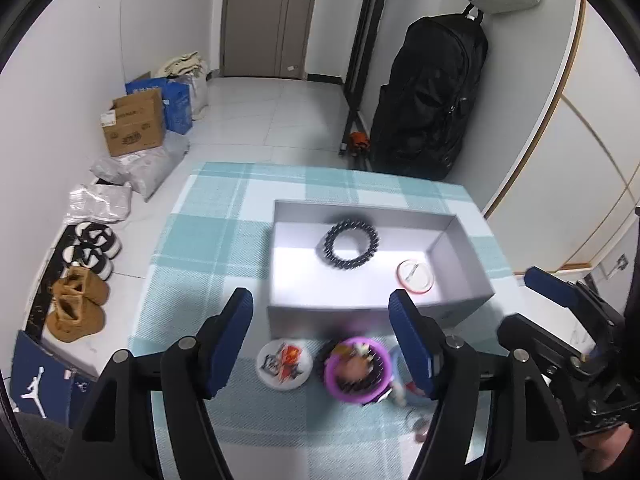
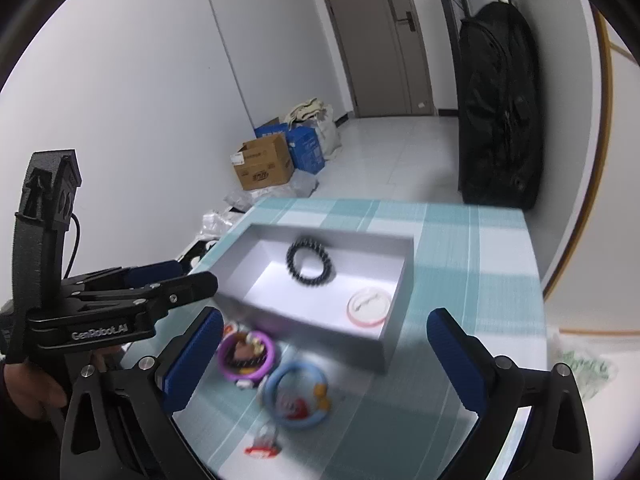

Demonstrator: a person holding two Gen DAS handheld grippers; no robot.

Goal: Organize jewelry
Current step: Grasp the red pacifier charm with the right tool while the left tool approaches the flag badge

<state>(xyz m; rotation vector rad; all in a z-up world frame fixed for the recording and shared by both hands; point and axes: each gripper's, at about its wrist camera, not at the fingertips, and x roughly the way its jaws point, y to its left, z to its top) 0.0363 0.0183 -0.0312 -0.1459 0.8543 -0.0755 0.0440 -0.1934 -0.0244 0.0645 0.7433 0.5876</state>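
Note:
A grey open box stands on the checked table and holds a black bead bracelet and a white round case with a pink rim. In front of the box lie a white round badge, a purple bangle, a blue bangle and a small red-and-white piece. My left gripper is open and empty above the purple bangle and badge. My right gripper is open and empty above the blue bangle.
The table has a teal and white checked cloth. Shoes, bags and a cardboard box lie on the floor at left. A black bag stands against the far wall.

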